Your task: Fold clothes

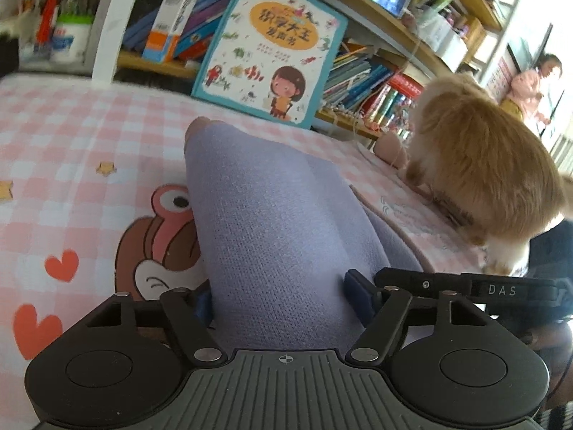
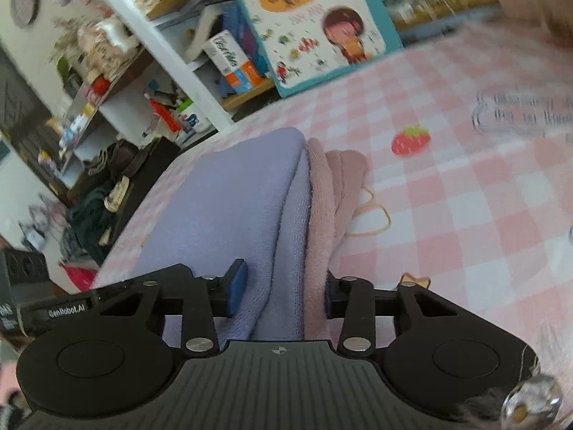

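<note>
Left wrist view, garment: a lavender knitted garment runs from between the jaws away to the far side, its long axis along the gripper's own line, over the pink-and-white checked bed cover.
Left wrist view, left gripper: jaws clenched on the near end of the lavender garment; the blue pads press its sides.
Left wrist view, surroundings: a fluffy ginger-and-white dog stands on the bed to the right, near the cloth but apart from it; a large illustrated children's book leans on the wooden bookshelf at the far edge.
Right wrist view, garment: the same lavender knit with a dusty-pink lining layer along its right edge, reaching far-left from the jaws.
Right wrist view, right gripper: jaws grasping the near edge of both layers.
Right wrist view, surroundings: a thin tan elastic loop lies on the bed cover just right of the pink layer.
Key relation: both grippers hold near ends and the cloth stretches away from each, so neither hand is clearly nearer; the fold would likely carry the near edge toward the far end.
</note>
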{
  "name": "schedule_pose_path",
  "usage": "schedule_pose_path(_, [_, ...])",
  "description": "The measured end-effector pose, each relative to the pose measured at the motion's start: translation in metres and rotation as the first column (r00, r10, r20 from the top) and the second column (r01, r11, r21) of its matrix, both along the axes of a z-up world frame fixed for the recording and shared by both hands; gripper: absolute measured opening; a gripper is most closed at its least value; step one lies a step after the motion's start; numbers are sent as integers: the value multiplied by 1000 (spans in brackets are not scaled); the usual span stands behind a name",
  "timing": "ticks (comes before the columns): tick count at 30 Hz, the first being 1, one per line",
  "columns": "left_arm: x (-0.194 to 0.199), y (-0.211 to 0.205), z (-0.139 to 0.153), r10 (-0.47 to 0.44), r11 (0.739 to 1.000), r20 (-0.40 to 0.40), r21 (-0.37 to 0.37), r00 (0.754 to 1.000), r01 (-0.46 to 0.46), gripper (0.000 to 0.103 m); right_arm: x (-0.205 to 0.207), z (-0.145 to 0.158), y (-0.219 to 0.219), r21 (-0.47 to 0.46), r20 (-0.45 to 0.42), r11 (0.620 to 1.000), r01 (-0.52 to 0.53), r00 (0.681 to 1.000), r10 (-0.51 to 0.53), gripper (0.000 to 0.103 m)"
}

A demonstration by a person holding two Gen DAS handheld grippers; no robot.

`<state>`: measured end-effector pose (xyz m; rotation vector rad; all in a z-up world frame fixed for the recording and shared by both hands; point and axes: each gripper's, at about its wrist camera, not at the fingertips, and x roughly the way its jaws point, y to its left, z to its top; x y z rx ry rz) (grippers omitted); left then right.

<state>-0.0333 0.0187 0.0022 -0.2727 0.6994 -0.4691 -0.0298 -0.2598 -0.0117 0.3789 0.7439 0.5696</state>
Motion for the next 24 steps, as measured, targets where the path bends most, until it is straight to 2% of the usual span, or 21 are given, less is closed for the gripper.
schedule_pose_path(4, [-5, -5, 5, -8, 999, 35, 36, 999, 7, 70, -10, 8, 8, -74, 82, 997, -11, 997, 17, 29])
schedule_pose_path(11, [2, -1, 9, -2, 1000, 45, -4, 999, 2, 70, -9, 19, 10, -99, 147, 995, -4, 989, 19, 29])
schedule_pose_path(24, [64, 3, 16, -1, 1000, 62, 1, 998, 1, 70, 52, 29, 18, -96, 176, 995, -16, 984, 33, 29])
